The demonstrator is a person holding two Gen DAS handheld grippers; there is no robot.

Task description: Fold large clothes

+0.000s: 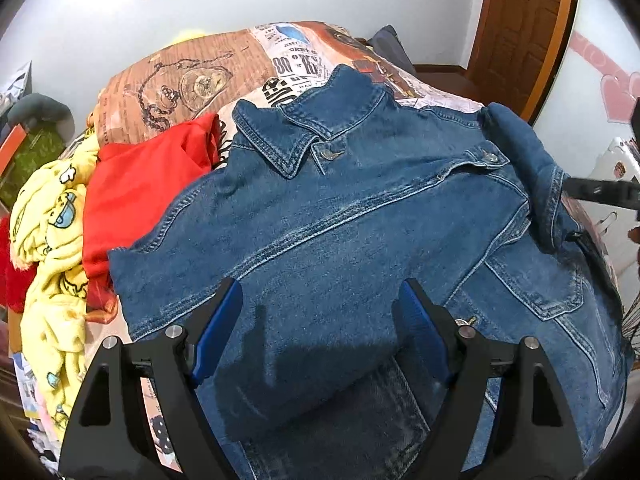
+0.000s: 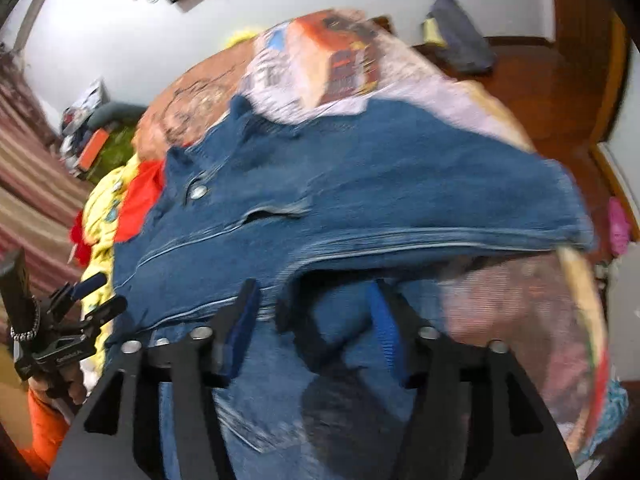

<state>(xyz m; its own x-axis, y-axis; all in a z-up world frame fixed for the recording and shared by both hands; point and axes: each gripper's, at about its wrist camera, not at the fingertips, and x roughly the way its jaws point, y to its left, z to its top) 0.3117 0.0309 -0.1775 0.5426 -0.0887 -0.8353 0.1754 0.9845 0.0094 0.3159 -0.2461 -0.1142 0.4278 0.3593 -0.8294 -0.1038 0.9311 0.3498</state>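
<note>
Both tongs standing spread, gripping nothing: left tongs (image 1: 320, 320) hovering over blue denim jacket (image 1: 360, 220) lying on patterned bed (image 1: 192, 80); right tongs (image 2: 316, 316) at folded sleeve. Sleeve fold-in underway; next needs regrasping an edge.

Each handheld gripper is built of matte black plates that fan out into two angular arms with triangular cut-outs. The left gripper (image 1: 320, 312) carries round silver pins at its pivots and flat blue pads (image 1: 218, 332) on the inner faces of its fingers. The right gripper (image 2: 316, 312) shows the same black frame, silver pins and ribbed blue pads (image 2: 382, 328). The person wears an orange sleeve (image 2: 46, 428) and a beaded metal bracelet (image 2: 30, 326).
</note>
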